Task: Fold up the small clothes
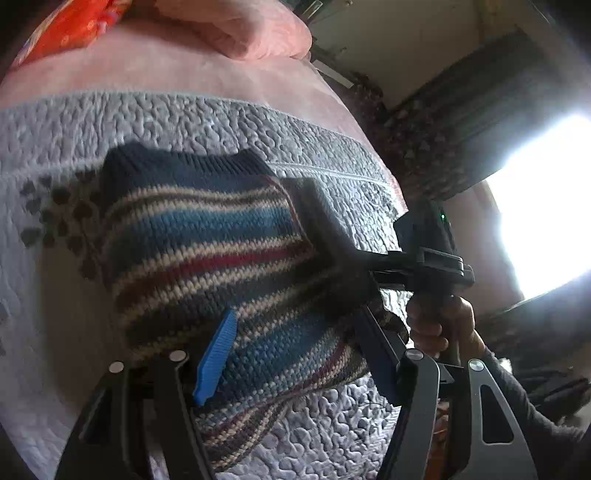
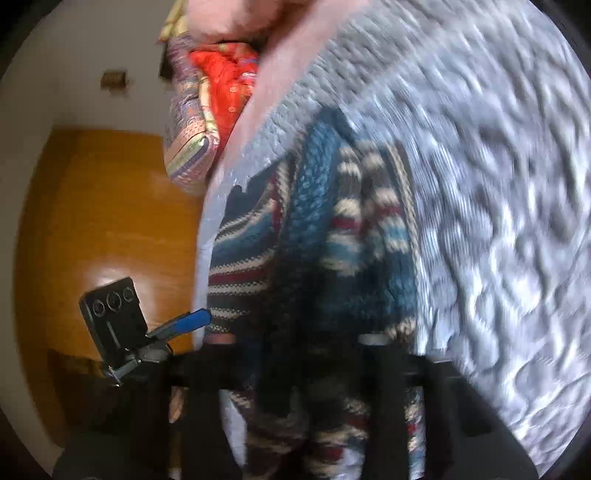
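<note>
Striped knit sweater (image 1: 207,251), blue, cream, maroon bands, bunched.

Left gripper (image 1: 295,354) black-framed, silver pivot screws, ribbed blue pad (image 1: 216,358), right gripper (image 1: 332,229) black, dark grey sleeve (image 1: 524,402) behind it

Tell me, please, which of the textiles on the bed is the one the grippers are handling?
The striped knitted sweater on the grey quilt, unlike the pink blanket and red cloth heaped behind.

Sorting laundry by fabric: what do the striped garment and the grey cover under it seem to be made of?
Striped garment: chunky knit yarn, probably wool or acrylic; visible stitch loops and ribbed hem, matte. Grey cover: quilted woven fabric, puckered pebbly stitching, slight sheen; fibre unclear.
</note>
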A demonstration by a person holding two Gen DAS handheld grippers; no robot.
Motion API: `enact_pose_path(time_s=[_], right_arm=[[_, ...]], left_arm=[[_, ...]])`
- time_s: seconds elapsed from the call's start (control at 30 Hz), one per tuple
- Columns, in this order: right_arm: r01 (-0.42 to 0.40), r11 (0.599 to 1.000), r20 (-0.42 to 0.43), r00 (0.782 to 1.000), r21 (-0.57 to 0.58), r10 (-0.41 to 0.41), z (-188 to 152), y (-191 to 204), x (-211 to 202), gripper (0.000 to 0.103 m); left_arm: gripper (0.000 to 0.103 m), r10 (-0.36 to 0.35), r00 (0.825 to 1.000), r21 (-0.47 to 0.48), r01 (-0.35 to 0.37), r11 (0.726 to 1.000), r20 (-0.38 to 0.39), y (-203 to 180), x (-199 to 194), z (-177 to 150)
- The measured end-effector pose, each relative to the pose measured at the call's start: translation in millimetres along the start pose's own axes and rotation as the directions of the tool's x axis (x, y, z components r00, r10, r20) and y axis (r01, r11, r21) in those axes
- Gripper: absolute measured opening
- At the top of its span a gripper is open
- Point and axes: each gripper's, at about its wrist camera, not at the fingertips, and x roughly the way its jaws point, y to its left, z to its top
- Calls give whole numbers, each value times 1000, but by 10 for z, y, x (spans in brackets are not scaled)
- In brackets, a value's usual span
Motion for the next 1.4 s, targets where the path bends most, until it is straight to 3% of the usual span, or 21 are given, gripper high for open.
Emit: enact_pose_path(time_s=[0.1, 0.17, 0.2, 0.3, 0.37, 0.43, 0.5, 0.53, 0.57, 0.63, 0.7, 0.8, 0.87, 0.9, 0.97, 1.03, 1.1, 1.2, 1.27, 1.33, 1.4], right_arm=[[10, 999, 77, 997, -32, -8, -19, 6, -159, 21], [74, 997, 43, 996, 11, -74, -36, -203, -73, 22], [77, 997, 17, 997, 24, -77, -49, -279, -1, 27], [-3, 998, 39, 999, 64, 1, 11, -275, 3, 36], [24, 999, 83, 996, 21, -26, 64, -177, -58, 21], [39, 999, 116, 992, 25, -42, 102, -175, -64, 21], [135, 990, 90, 986, 48, -139, 81, -331, 36, 22], [131, 990, 85, 987, 51, -135, 69, -370, 42, 22], [116, 992, 88, 989, 47, -120, 86, -355, 14, 28], [85, 995, 149, 985, 50, -91, 120, -266, -209, 53], [72, 996, 198, 977, 44, -79, 262, -155, -333, 55], [103, 994, 141, 984, 35, -107, 522, -87, -155, 55], [143, 989, 66, 987, 20, -144, 618, -76, 80, 42], [181, 983, 65, 982, -21, -180, 596, -43, 105, 16], [176, 983, 123, 978, -51, -169, 606, 27, 75, 11], [248, 969, 129, 960, 15, -248, 571, -190, 110, 17], [305, 952, 132, 943, 27, -306, 467, -305, 96, 36], [300, 951, 242, 930, -70, -276, 246, -8, -190, 36], [269, 953, 261, 938, -138, -227, 20, 206, -340, 36], [223, 953, 163, 968, -207, -191, -241, 345, -287, 36], [246, 937, 90, 969, -249, -231, -430, 355, -143, 36]], left_arm=[[67, -38, 999, -22, 38, 999, 7, 78, 28, -72], [67, -79, 997, -61, 79, 995, 2, 173, 76, -100], [67, -93, 996, -80, 93, 992, -2, 207, 104, -112], [67, -117, 993, -87, 117, 989, -2, 246, 132, -139], [67, -133, 991, -95, 132, 987, 3, 273, 129, -148], [67, -142, 990, -90, 141, 986, 3, 290, 156, -156], [65, -135, 991, -97, 133, 986, -13, 326, 217, -178], [64, -124, 992, -98, 121, 988, -23, 331, 253, -190], [64, -104, 994, -87, 101, 991, -28, 292, 259, -179], [64, -132, 991, -91, 131, 987, -7, 236, 162, -157], [64, -195, 980, -97, 197, 976, 27, 185, 30, -148], [64, -240, 971, -98, 240, 966, 12, 154, 16, -219], [64, -216, 976, -106, 211, 972, -40, 200, 152, -295], [64, -215, 974, -122, 206, 971, -64, 241, 228, -326], [60, -208, 975, -146, 194, 970, -80, 321, 323, -376], [56, -210, 973, -153, 194, 969, -95, 349, 377, -372], [56, -227, 966, -167, 206, 964, -120, 341, 360, -360], [57, -295, 952, -176, 277, 945, -83, 304, 180, -341], [58, -343, 937, -174, 328, 929, -61, 270, 98, -359], [58, -351, 935, -175, 337, 925, -56, 248, 134, -363], [58, -346, 936, -195, 330, 924, -58, 257, 230, -365]])
